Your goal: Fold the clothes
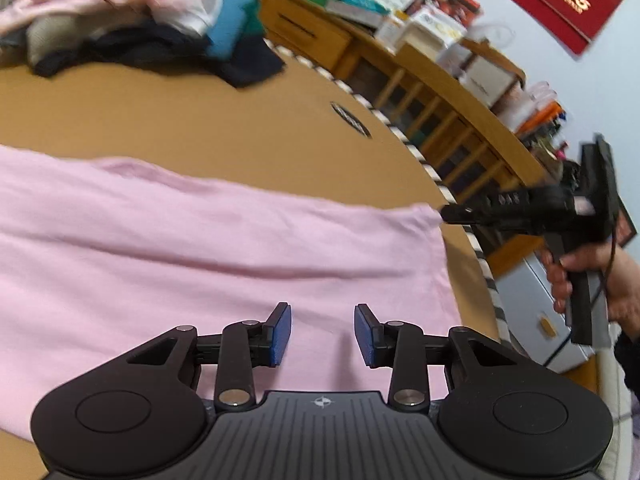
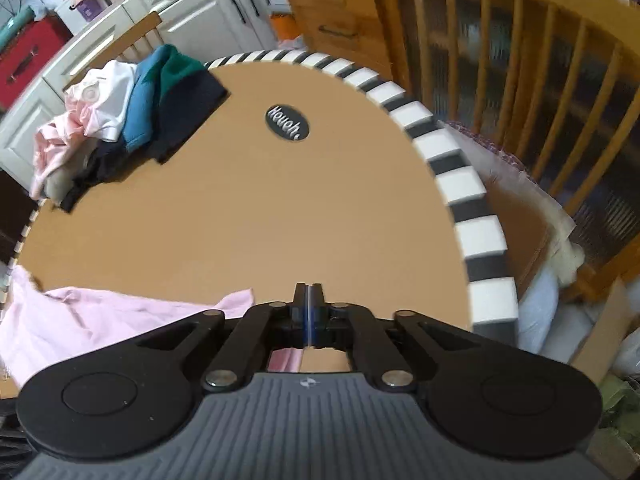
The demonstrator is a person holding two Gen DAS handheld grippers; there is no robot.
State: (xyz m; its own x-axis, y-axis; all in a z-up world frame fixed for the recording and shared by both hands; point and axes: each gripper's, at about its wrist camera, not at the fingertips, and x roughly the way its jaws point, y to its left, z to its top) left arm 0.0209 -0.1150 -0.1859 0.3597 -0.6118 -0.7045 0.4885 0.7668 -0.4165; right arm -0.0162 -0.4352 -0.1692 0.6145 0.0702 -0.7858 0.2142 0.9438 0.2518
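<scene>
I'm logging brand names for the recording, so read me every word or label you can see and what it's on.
"Heuch." or similar, slightly blurred: white script on the black oval badge on the brown table.
Gold print on the red box: unreadable.
Boxes on the wooden shelf: too small and blurred.

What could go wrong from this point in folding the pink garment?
1. The left gripper hovers open over the pink garment, gripping nothing; closing here may pinch only a wrinkle.
2. The right gripper looks shut beside the garment's corner, which may have slipped free.
3. The clothes pile shares the table, limiting spreading room.
</scene>
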